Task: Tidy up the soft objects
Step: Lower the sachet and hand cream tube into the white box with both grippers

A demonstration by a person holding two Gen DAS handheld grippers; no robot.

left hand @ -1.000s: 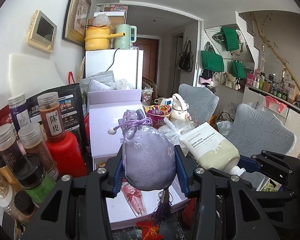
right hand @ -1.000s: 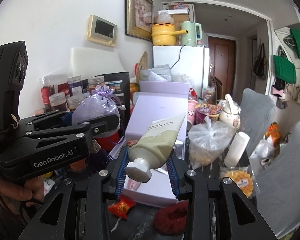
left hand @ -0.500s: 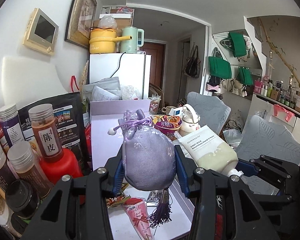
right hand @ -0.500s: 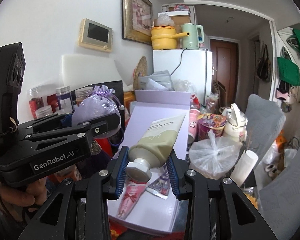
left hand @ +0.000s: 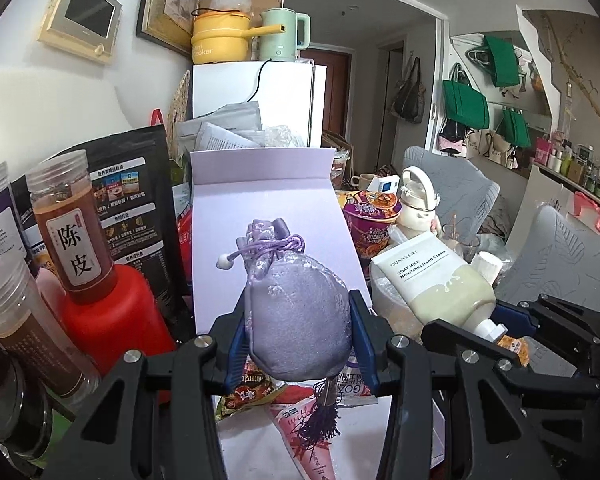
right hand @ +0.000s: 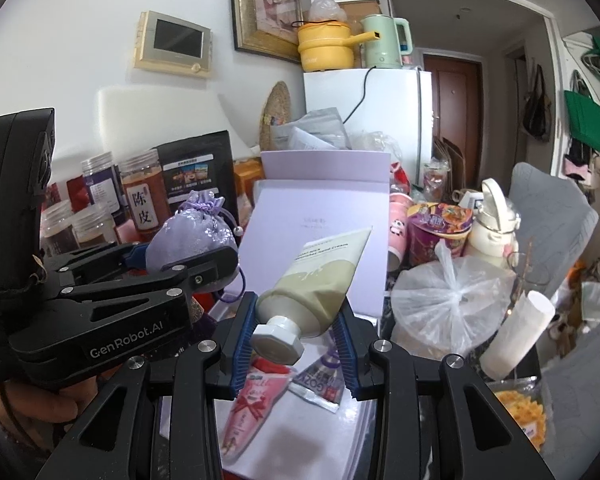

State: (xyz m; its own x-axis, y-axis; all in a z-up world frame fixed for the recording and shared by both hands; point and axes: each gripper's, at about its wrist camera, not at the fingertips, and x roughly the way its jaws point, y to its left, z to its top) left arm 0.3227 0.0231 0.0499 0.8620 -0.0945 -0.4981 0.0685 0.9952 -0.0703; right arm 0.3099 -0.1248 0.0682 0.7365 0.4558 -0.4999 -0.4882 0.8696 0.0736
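Left wrist view: my left tongs (left hand: 300, 336) are squeezing a lilac satin drawstring pouch (left hand: 296, 312), hanging over the open lavender cardboard box (left hand: 268, 216). Just beside them, my right tongs (right hand: 296, 338) are clamping a cream hand-cream tube (right hand: 320, 280), cap toward me, above that box.

Ahead of you the open lilac box (left hand: 260, 216) offers bare floor past the pink packet (right hand: 248, 408) and sachet (right hand: 320, 380). Jars (left hand: 70, 232) and a red bottle (left hand: 112, 320) crowd its left side. A tied plastic bag (right hand: 452, 296) and noodle cup (right hand: 440, 228) hem its right.
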